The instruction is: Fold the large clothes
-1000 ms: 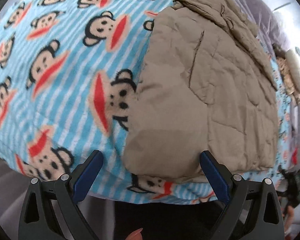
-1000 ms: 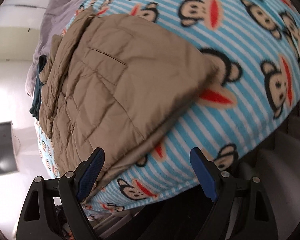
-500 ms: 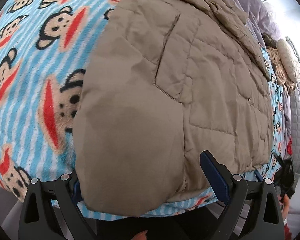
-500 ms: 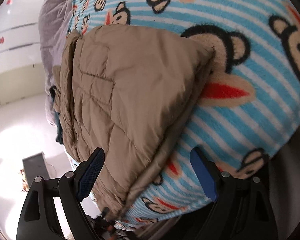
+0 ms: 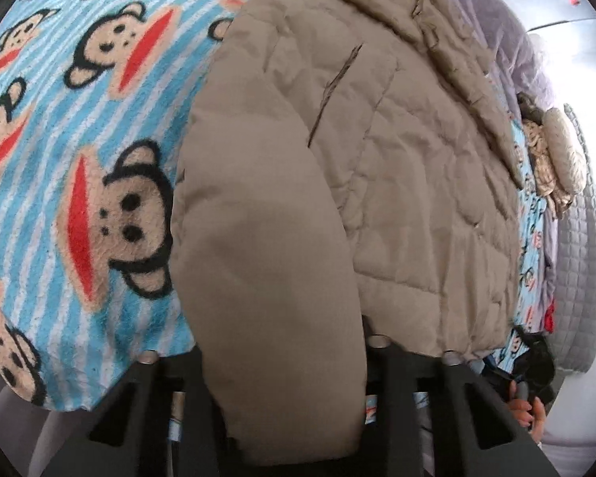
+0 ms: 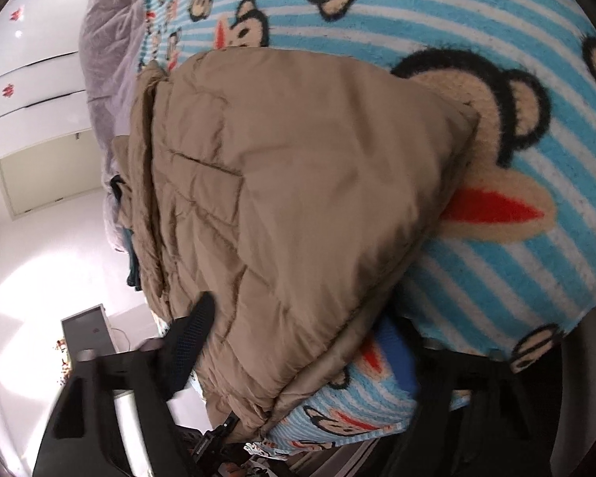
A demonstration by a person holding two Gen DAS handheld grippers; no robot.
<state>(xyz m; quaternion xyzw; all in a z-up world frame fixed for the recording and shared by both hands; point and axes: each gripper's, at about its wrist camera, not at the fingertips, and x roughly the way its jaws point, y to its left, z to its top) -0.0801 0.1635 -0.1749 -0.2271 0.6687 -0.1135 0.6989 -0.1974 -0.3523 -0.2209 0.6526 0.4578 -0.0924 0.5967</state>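
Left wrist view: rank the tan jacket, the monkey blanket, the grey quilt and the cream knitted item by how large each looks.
1. tan jacket, nearest the camera
2. monkey blanket
3. grey quilt
4. cream knitted item

A monkey-print blanket covers the bed beside sunlit white floor.

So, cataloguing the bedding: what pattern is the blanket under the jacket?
Blue-and-white stripes with cartoon monkey faces, clearest in the left wrist view.
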